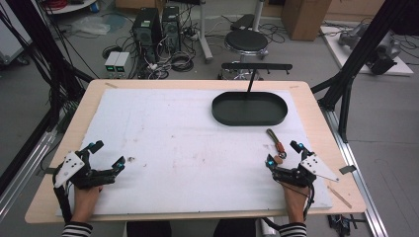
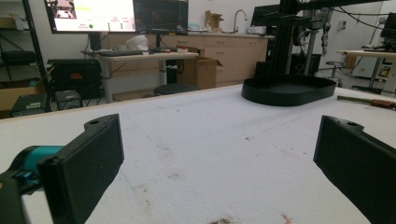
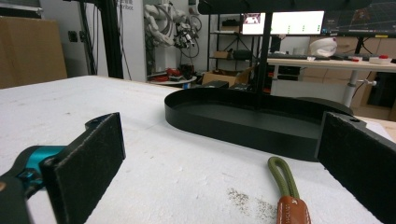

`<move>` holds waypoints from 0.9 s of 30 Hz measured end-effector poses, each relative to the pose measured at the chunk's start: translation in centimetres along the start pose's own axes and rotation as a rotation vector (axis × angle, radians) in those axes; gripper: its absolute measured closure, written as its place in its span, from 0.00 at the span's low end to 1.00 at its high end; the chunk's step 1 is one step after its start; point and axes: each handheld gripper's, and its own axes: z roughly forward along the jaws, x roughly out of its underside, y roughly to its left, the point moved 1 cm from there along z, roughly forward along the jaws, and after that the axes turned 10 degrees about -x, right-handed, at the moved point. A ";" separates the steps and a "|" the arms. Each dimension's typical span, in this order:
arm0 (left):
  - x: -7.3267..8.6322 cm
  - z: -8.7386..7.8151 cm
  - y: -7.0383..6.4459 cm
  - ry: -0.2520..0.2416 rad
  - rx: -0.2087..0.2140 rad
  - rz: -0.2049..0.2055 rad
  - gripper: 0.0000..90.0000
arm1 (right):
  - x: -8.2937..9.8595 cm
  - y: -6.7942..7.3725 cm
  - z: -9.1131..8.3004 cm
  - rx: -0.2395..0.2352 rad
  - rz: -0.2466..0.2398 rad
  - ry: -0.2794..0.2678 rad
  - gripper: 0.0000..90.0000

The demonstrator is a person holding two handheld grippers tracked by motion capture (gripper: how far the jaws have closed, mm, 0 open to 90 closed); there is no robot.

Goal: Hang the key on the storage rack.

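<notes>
Lying flat, strap (image 3: 286, 193) (olive loop, tan leather) untouched.

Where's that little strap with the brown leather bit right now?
In the high view the strap lies on the white mat's right side, between the black oval tray and the open right gripper; in the right gripper view it lies between that gripper's jaws.

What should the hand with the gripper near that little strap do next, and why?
Probably ease the right gripper a little forward and close its open jaws on the strap. The strap lies flat on the white mat between those jaws, not yet gripped, with the black tray just beyond it. The left gripper sits open, far off.
</notes>
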 end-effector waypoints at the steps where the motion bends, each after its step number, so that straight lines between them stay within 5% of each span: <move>1: 0.0 0.0 0.0 -0.001 0.000 -0.001 0.02 | 0.0 0.0 0.0 0.000 0.005 0.002 0.00; 9: 0.0 0.0 0.0 -0.004 0.003 -0.006 0.02 | -0.3 -0.1 0.3 -0.012 0.003 0.054 0.00; 16: 0.0 0.0 0.0 -0.005 0.003 -0.005 0.02 | -2.6 -0.7 0.8 -0.017 -0.005 0.121 0.00; 22: 0.0 0.0 0.0 -0.004 0.003 -0.006 0.02 | -4.6 -1.7 1.6 -0.019 0.000 0.208 0.01; 27: 0.0 0.0 0.0 -0.002 0.004 -0.003 0.02 | -5.8 -2.8 2.5 -0.022 0.052 0.316 0.01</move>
